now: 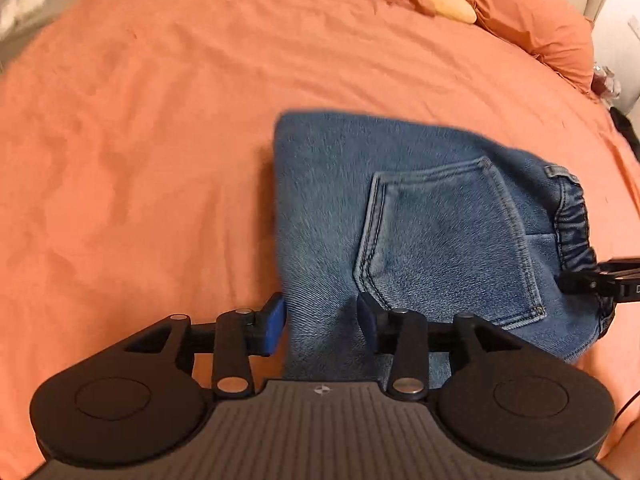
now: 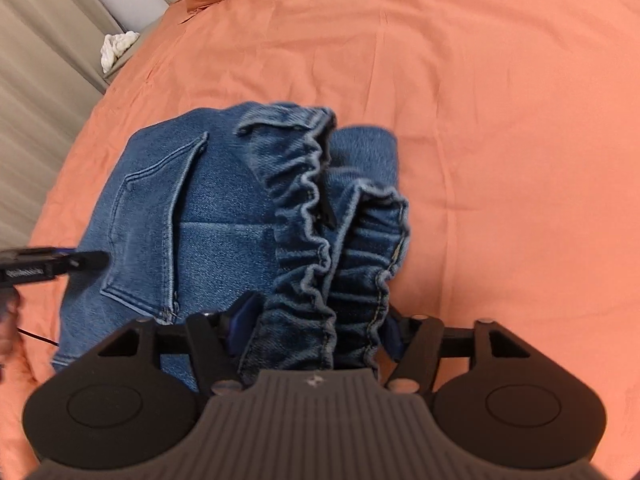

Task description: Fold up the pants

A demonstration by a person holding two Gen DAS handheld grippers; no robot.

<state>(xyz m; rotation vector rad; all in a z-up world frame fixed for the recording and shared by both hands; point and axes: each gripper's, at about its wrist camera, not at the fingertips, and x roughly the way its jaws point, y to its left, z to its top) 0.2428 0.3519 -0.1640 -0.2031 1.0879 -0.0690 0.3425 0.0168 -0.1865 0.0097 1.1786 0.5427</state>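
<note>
Here, the folded blue pants (image 1: 420, 220) lay on the orange bed (image 1: 140, 120). The left gripper (image 1: 322, 322) stood half open over the cloth edge. At three o'clock, the right gripper (image 2: 316, 320) gaped wide around the waistband (image 2: 308, 200), maybe not squeezing it.

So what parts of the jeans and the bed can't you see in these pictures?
- Legs of the jeans: folded underneath in both wrist views, so their ends are hidden.
- Waistband: its near end is covered by the right tool in the right wrist view.
- Left tool: its own body hides the near jeans edge.
- Bed: blurred; edges cut off by the frame.
</note>
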